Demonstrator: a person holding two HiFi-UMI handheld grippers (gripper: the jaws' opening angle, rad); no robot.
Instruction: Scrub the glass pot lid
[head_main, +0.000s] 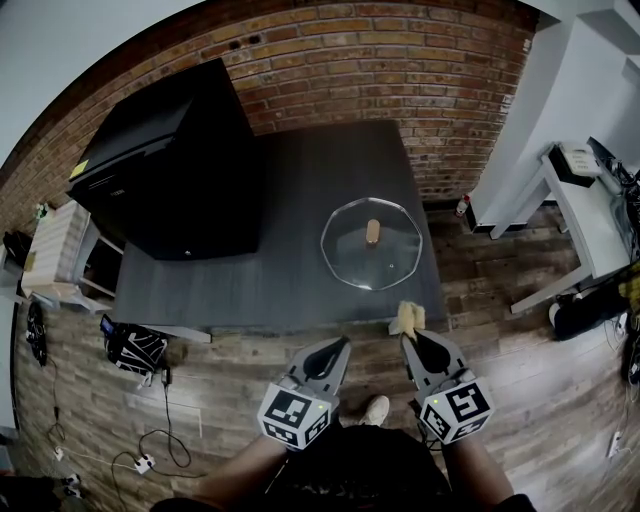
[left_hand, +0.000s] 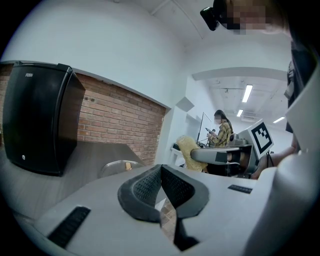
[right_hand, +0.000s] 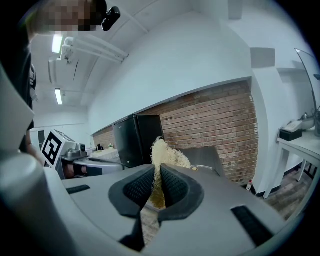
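One glass pot lid (head_main: 371, 243) lies at the surface's (head_main: 300, 190) four o'clock. At its six o'clock, the right hand-held gripper (head_main: 409, 338) pinches one yellow scrubber (head_main: 408, 318); the left hand-held gripper (head_main: 343, 344) is closed, empty.

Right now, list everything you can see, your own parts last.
glass pot lid: one, clear with tan knob, on the table's right side
table: one, dark grey, centre
black cabinet: one, black, on the table's left
scrubber: one, pale yellow, clamped near the table's front edge
white desk: one, white, far right
bag: one, black, floor at left
left gripper: one, grey, shut, empty
right gripper: one, grey, shut on the scrubber
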